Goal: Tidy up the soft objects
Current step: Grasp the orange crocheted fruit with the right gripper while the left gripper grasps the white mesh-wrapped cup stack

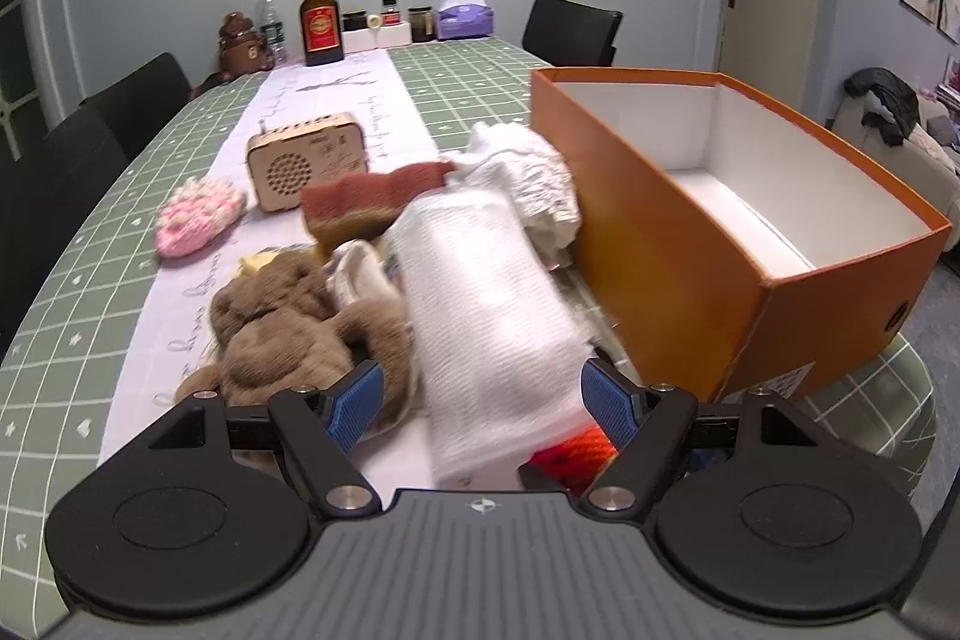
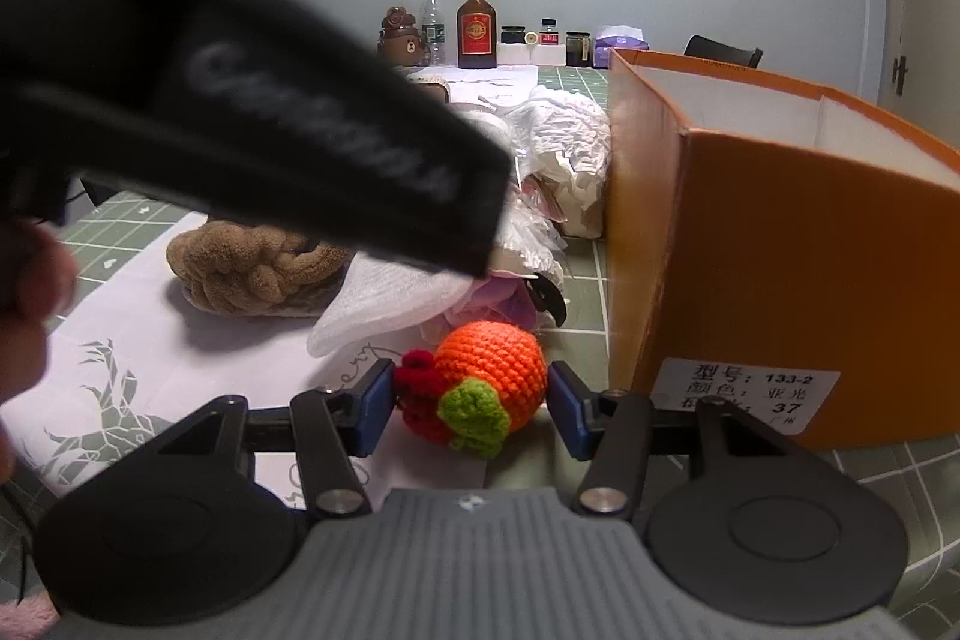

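The right gripper [image 2: 471,409] has its jaws clenched on an orange crocheted fruit [image 2: 489,379] with a green leaf and a red bit, low over the desk [image 2: 900,466] just beside the near corner of the open orange box [image 2: 780,292]. The left gripper [image 1: 483,403] hangs with its jaws released and spread wide over a white towel [image 1: 486,304], which lies between them untouched, in a pile with a brown plush toy [image 1: 282,328], a red-brown cloth [image 1: 366,205] and crumpled white fabric [image 1: 528,178] against the box's side; a pink knitted piece [image 1: 198,217] and a small wooden radio [image 1: 306,160] lie further back
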Motion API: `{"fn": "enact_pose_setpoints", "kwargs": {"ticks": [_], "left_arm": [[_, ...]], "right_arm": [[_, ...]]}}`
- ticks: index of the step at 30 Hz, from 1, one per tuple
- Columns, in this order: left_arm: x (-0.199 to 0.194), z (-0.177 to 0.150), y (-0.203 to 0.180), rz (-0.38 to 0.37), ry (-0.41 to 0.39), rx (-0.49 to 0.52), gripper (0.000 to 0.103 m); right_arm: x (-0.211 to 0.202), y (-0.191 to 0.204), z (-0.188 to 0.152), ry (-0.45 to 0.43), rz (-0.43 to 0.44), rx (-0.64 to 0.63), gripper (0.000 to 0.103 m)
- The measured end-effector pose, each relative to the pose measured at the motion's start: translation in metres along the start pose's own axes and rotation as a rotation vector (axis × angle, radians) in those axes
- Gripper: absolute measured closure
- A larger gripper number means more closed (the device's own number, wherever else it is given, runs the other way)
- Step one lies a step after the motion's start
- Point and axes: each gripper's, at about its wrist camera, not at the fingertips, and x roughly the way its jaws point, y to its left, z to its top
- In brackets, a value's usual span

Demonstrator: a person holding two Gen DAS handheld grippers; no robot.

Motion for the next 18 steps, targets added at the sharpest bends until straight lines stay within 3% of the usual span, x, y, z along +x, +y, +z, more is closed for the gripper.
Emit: {"fn": "enact_pose_setpoints", "kwargs": {"ticks": [7,14,18], "left_arm": [[0.01,0.015,-0.011,-0.117,0.011,0.003,0.014],[0.037,0.014,-0.015,0.066,0.101,0.019,0.013],[0.034,0.009,-0.002,0.131,0.087,0.002,0.014]], "right_arm": [[0.001,-0.01,0.0,-0.001,0.026,0.001,0.048],[0.001,-0.024,0.001,0.004,0.059,0.022,0.048],[0.006,-0.029,0.001,0.009,0.073,0.021,0.048]]}}
